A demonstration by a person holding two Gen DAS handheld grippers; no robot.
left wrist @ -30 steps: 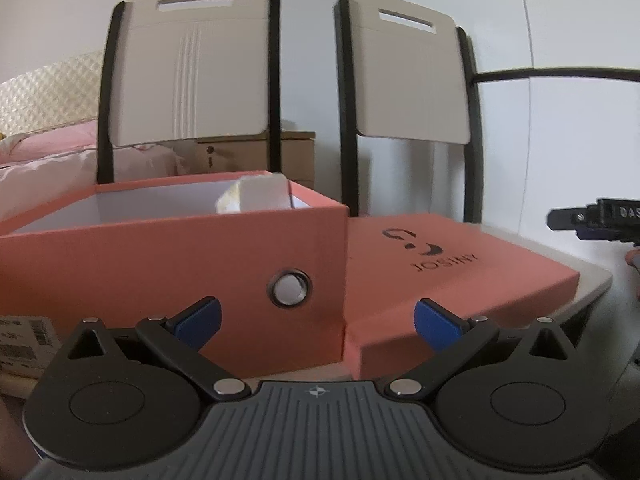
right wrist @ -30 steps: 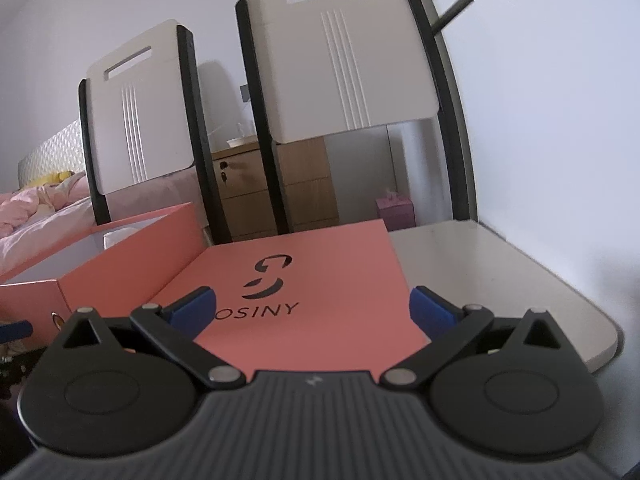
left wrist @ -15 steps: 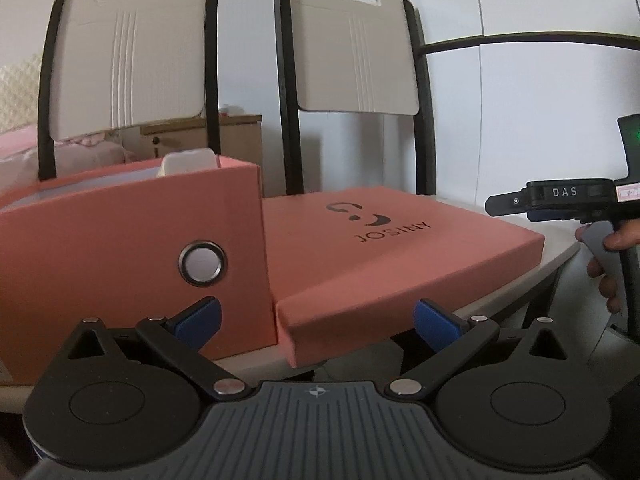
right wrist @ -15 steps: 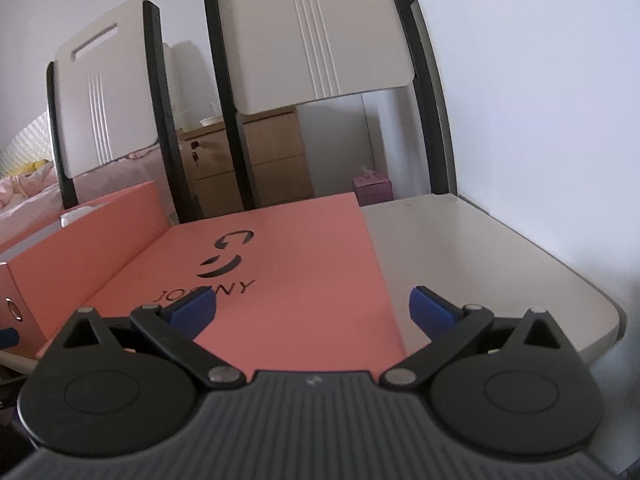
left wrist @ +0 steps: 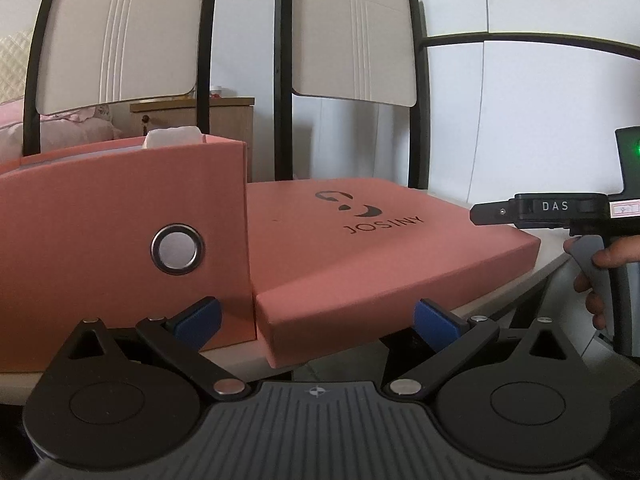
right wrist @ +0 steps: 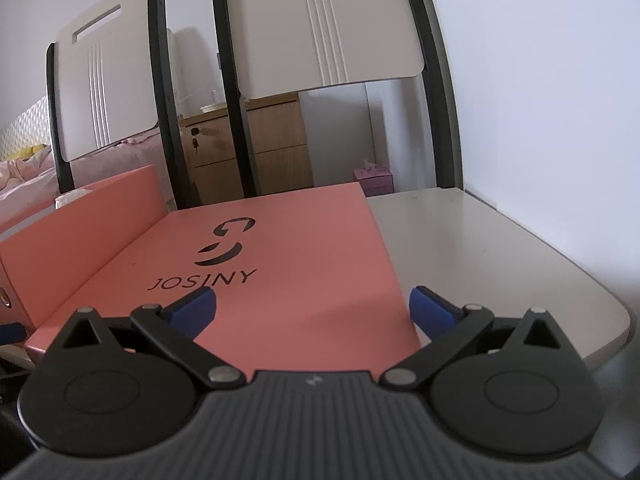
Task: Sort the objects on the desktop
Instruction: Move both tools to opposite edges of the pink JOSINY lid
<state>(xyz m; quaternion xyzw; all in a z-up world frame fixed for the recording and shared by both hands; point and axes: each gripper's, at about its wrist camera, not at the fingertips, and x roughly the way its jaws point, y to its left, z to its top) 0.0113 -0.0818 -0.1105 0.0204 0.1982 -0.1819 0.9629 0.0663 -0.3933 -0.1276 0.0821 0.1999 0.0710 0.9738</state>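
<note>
A salmon-pink open box (left wrist: 120, 240) with a metal eyelet stands on the white table; a white object (left wrist: 172, 137) pokes above its rim. Its pink lid (left wrist: 380, 240), printed JOSINY, lies flat to the right of it. My left gripper (left wrist: 316, 320) is open and empty, low at the table's front edge, facing the gap between box and lid. My right gripper (right wrist: 312, 308) is open and empty, just above the lid's (right wrist: 260, 276) near right corner. The box (right wrist: 80, 232) shows at left in the right wrist view. The right gripper's body (left wrist: 560, 210) shows at right in the left wrist view.
Two white chairs with black frames (left wrist: 352, 40) stand behind the table. Bare white tabletop (right wrist: 480, 248) lies right of the lid, beside a white wall. A wooden drawer cabinet (right wrist: 260, 152) and a pink bed (right wrist: 24, 176) are beyond.
My left gripper has swung right and dropped lower, so the box shifted left in view and its inside is hidden. My right gripper moved closer over the lid. Both stayed open.
</note>
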